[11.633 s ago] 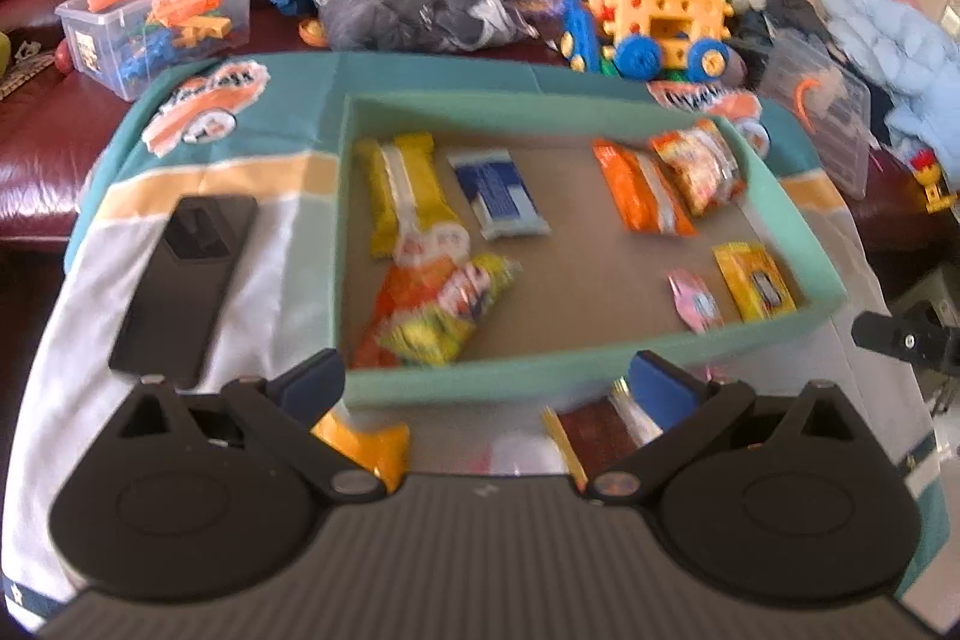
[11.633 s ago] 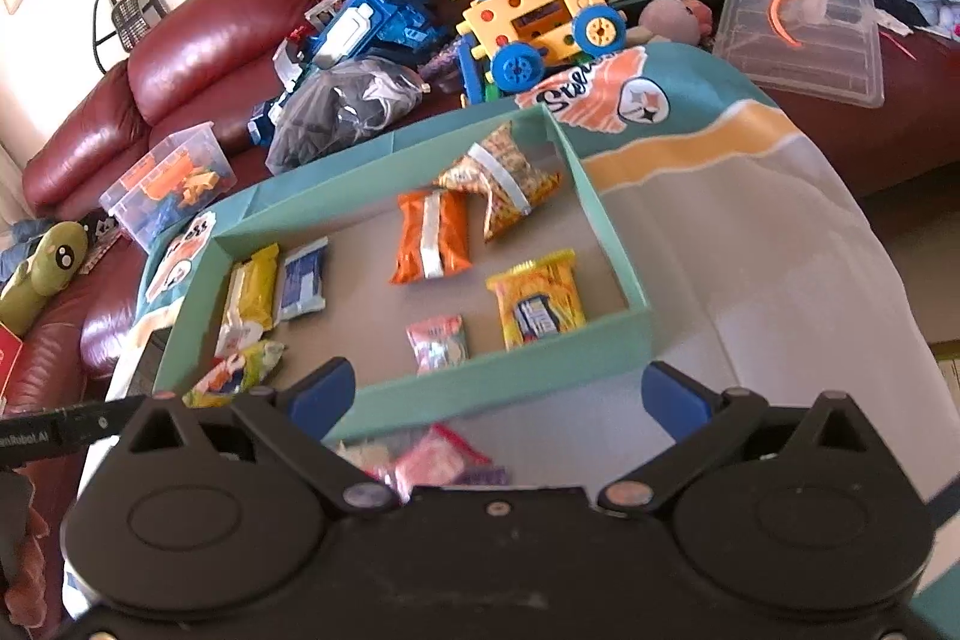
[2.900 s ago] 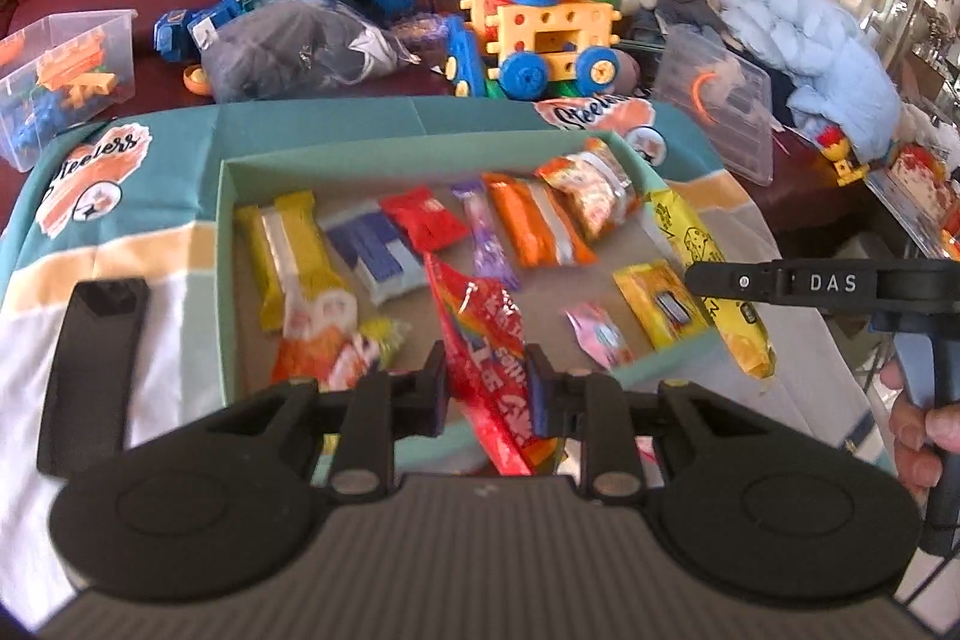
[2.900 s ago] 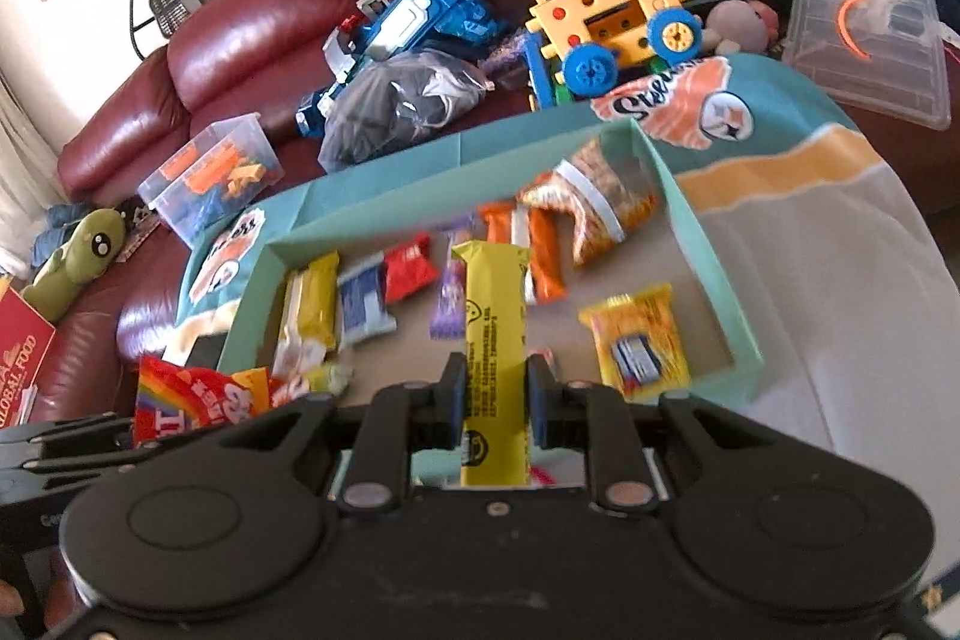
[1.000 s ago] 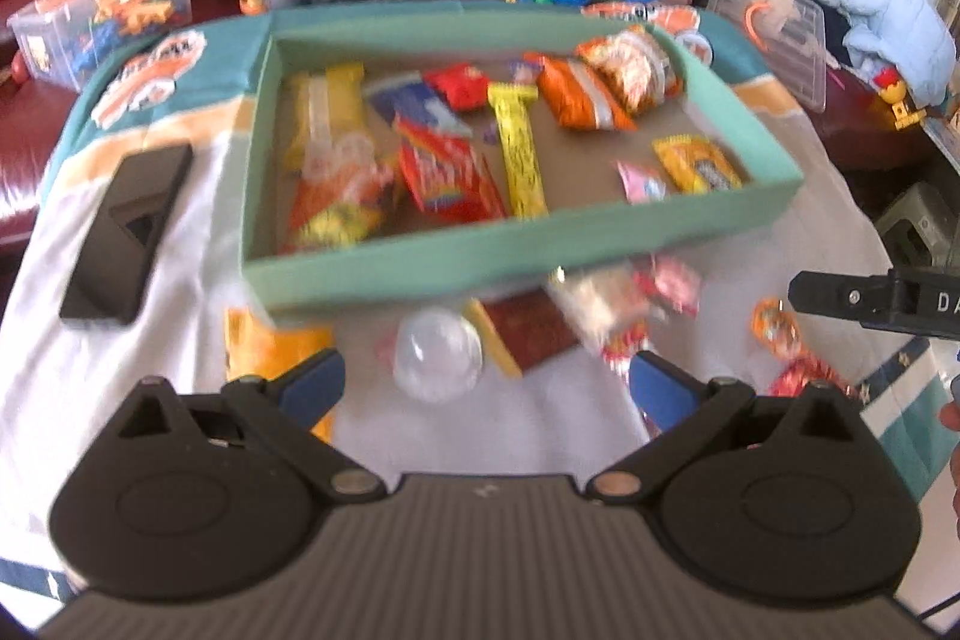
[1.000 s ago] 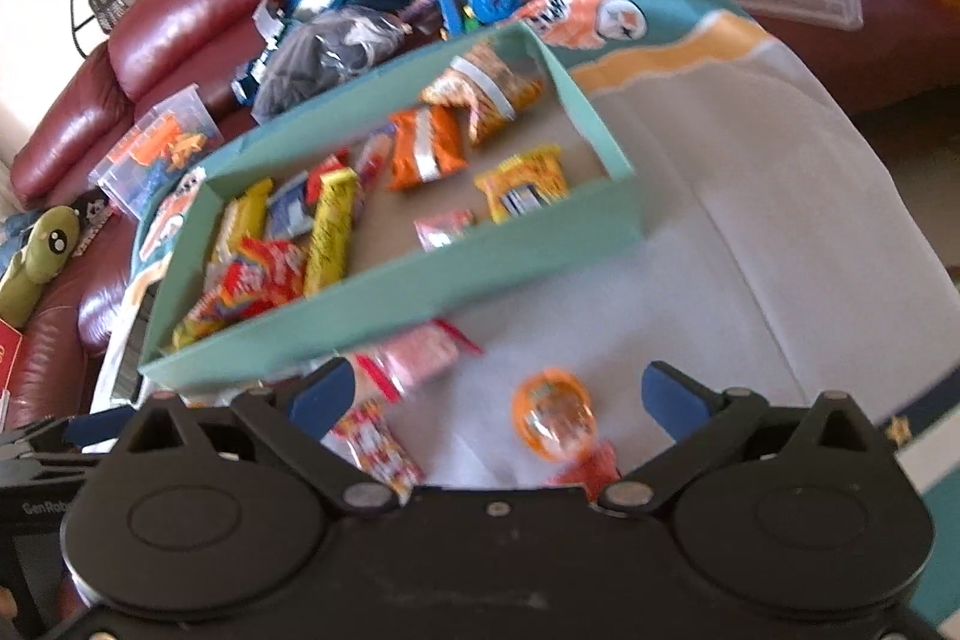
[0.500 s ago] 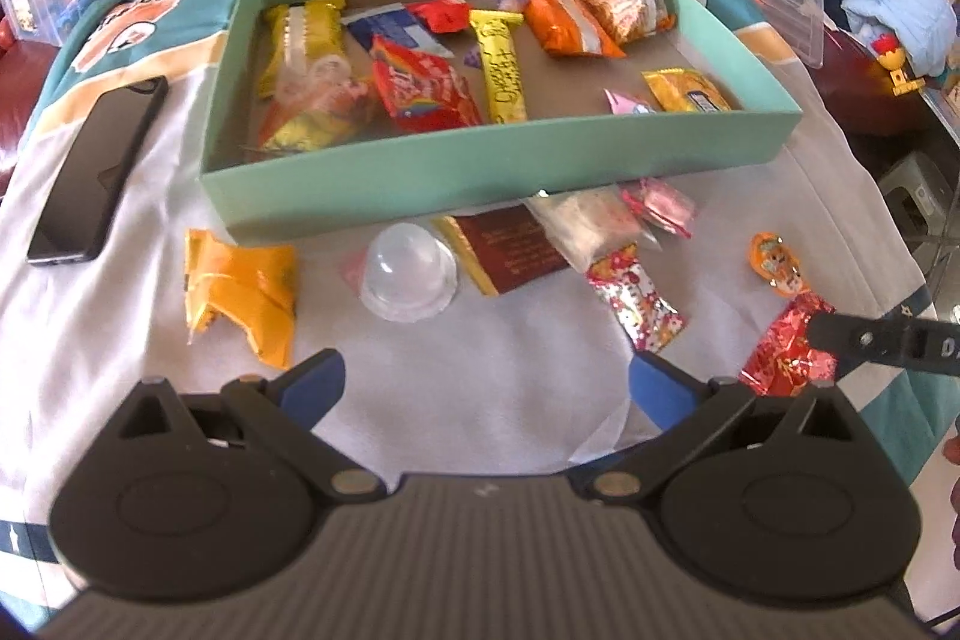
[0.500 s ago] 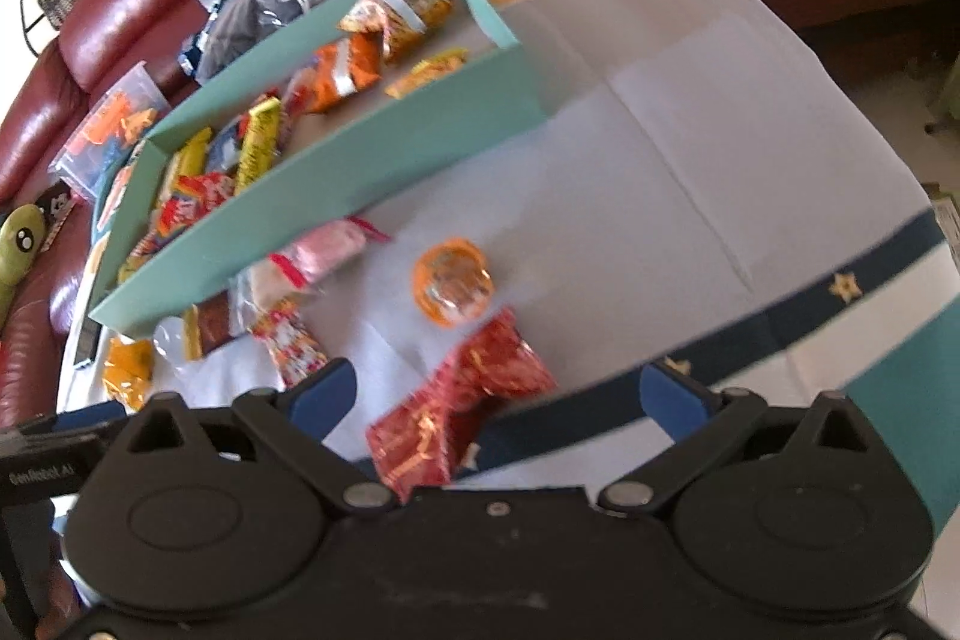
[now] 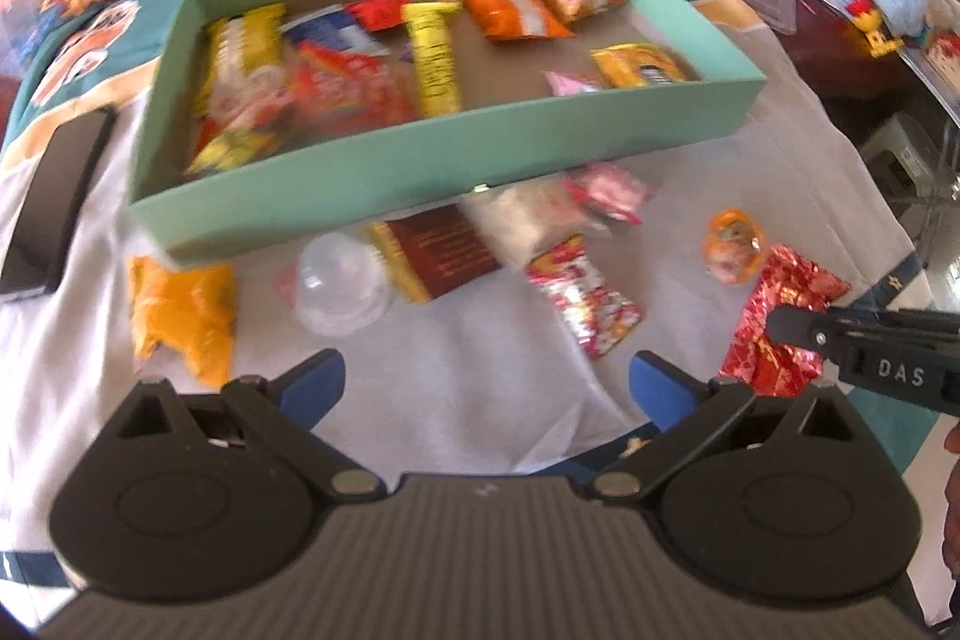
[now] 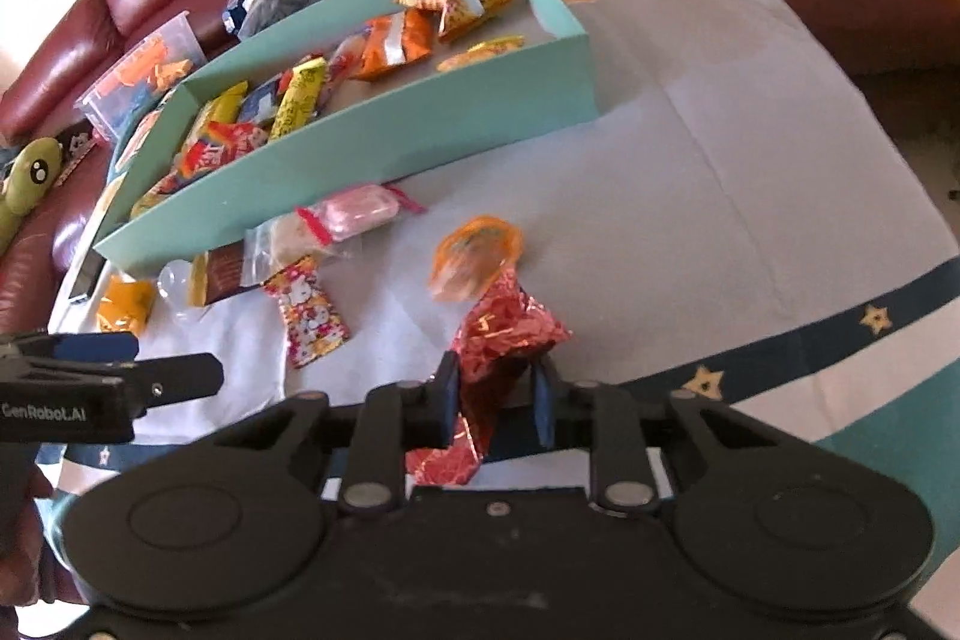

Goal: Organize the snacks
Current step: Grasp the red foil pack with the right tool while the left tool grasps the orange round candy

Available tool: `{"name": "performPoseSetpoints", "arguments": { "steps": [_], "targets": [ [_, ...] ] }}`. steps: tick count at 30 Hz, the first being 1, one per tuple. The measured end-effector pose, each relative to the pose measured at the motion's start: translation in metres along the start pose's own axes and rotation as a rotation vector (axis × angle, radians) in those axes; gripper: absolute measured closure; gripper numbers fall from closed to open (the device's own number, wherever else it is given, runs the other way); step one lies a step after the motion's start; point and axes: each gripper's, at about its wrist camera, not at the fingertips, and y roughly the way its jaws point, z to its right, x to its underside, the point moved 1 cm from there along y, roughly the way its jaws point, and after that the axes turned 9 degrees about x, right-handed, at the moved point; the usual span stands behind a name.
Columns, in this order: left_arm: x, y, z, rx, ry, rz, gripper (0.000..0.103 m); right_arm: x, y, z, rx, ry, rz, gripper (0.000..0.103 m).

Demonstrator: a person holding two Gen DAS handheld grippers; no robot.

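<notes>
A teal box (image 9: 420, 166) holds several snack packets. More snacks lie loose on the cloth in front of it. My right gripper (image 10: 493, 388) is closing, and a red foil packet (image 10: 510, 328) stands pinched between its pads, right beside an orange round candy (image 10: 474, 259). In the left wrist view the same red foil packet (image 9: 786, 292) lies under the right gripper's black fingers. My left gripper (image 9: 486, 382) is open over bare cloth, just short of a cartoon-print packet (image 9: 585, 304), a clear dome cup (image 9: 343, 283) and a yellow packet (image 9: 180, 310).
A brown packet (image 9: 441, 250), a clear bag and a pink packet (image 9: 609, 193) lie against the box's front wall. A black phone (image 9: 54, 202) rests at the left. Toys, plastic tubs and a red sofa crowd the far side. A hand shows at the right edge.
The right gripper went from wide open to closed around the red foil packet. The left gripper moved nearer and lower over the loose snacks and stayed open.
</notes>
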Motion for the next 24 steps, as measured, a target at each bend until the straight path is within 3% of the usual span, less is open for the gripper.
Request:
{"name": "performPoseSetpoints", "arguments": {
  "steps": [9, 12, 18, 20, 22, 24],
  "targets": [
    [-0.027, 0.021, 0.056, 0.050, 0.141, 0.009, 0.000, 0.000, 0.001, 0.055, 0.032, 0.119, 0.028, 0.079],
    [-0.036, 0.029, 0.080, 0.073, 0.199, 0.010, 0.005, 0.000, 0.001, 0.070, 0.031, 0.147, 0.038, 0.079],
    [-0.045, 0.049, 0.119, 0.111, 0.309, -0.022, 0.024, 0.002, 0.007, 0.084, -0.010, 0.178, 0.049, 0.079],
    [-0.047, 0.057, 0.125, 0.118, 0.330, -0.046, 0.042, 0.003, 0.008, 0.086, -0.022, 0.186, 0.054, 0.079],
    [-0.048, 0.065, 0.130, 0.124, 0.346, -0.070, 0.049, 0.002, 0.008, 0.090, -0.032, 0.192, 0.058, 0.079],
    [-0.049, 0.073, 0.132, 0.124, 0.359, -0.084, 0.049, 0.003, 0.007, 0.093, -0.039, 0.197, 0.062, 0.079]
  ]
}}
